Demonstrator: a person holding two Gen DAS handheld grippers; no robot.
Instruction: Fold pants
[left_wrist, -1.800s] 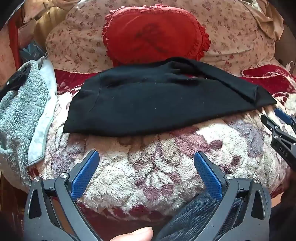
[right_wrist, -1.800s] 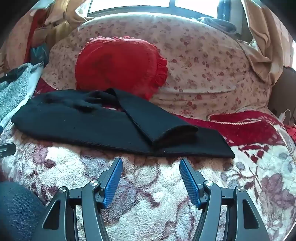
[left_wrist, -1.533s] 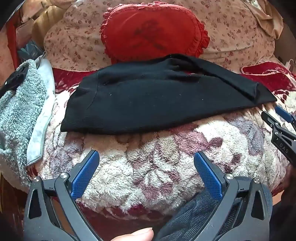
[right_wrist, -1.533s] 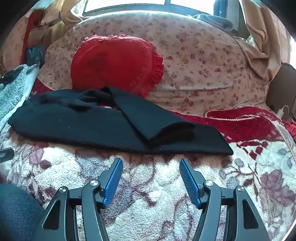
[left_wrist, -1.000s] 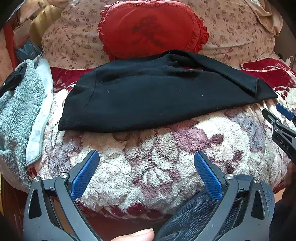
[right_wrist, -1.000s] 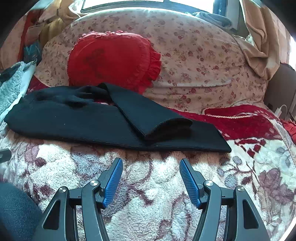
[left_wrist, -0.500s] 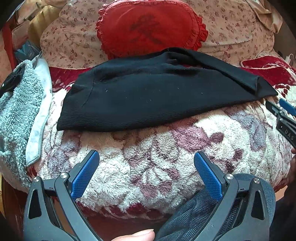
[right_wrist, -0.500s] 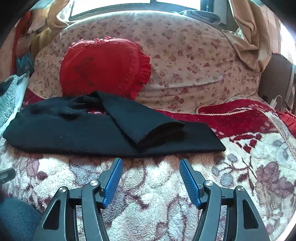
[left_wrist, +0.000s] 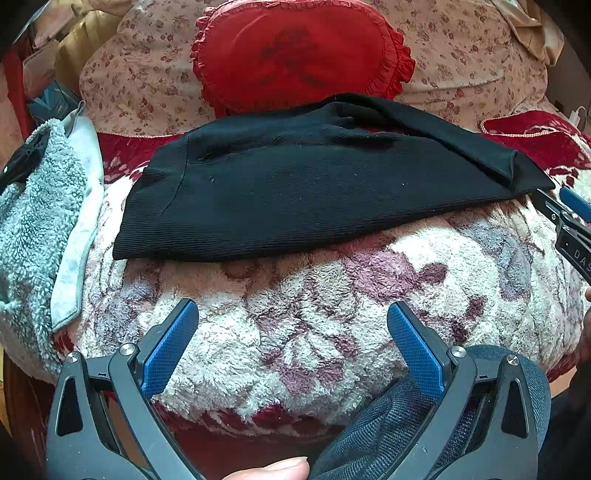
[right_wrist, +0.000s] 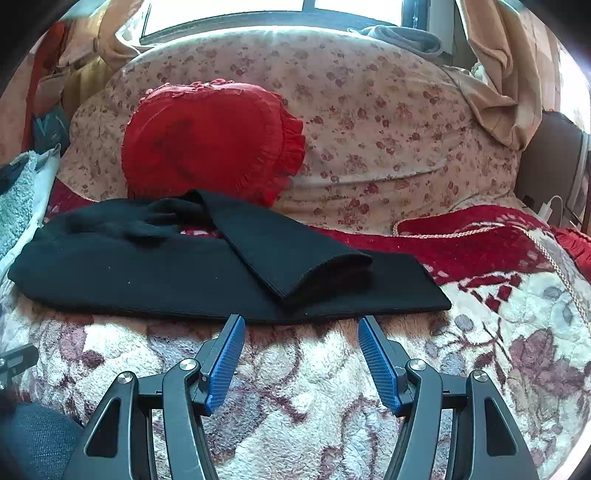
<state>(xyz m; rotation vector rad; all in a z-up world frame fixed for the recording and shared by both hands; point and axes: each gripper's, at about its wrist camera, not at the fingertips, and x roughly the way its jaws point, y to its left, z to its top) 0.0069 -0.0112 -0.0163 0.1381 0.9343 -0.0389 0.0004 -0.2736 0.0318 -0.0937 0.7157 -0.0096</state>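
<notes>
Black pants (left_wrist: 303, 192) lie flat across a fluffy flowered blanket (left_wrist: 314, 295), waistband to the left, one leg crossed loosely over the other. In the right wrist view the pants (right_wrist: 184, 273) show the upper leg's cuff lying on the lower leg. My left gripper (left_wrist: 291, 317) is open and empty, hovering over the blanket short of the pants' near edge. My right gripper (right_wrist: 301, 326) is open and empty, its fingertips just short of the near hem by the leg ends. The right gripper (left_wrist: 565, 214) also shows at the far right of the left wrist view.
A red heart-shaped cushion (right_wrist: 210, 144) leans on a flowered pillow (right_wrist: 369, 110) behind the pants. A teal fleece cloth (left_wrist: 33, 221) lies at the left. A person's knee in dark denim (left_wrist: 388, 435) and a thumb (left_wrist: 273, 469) sit below the left gripper.
The right gripper has moved forward and lower toward the pants' near hem. The left gripper has shifted slightly. The pants lie as before, and both grippers have stayed open.
</notes>
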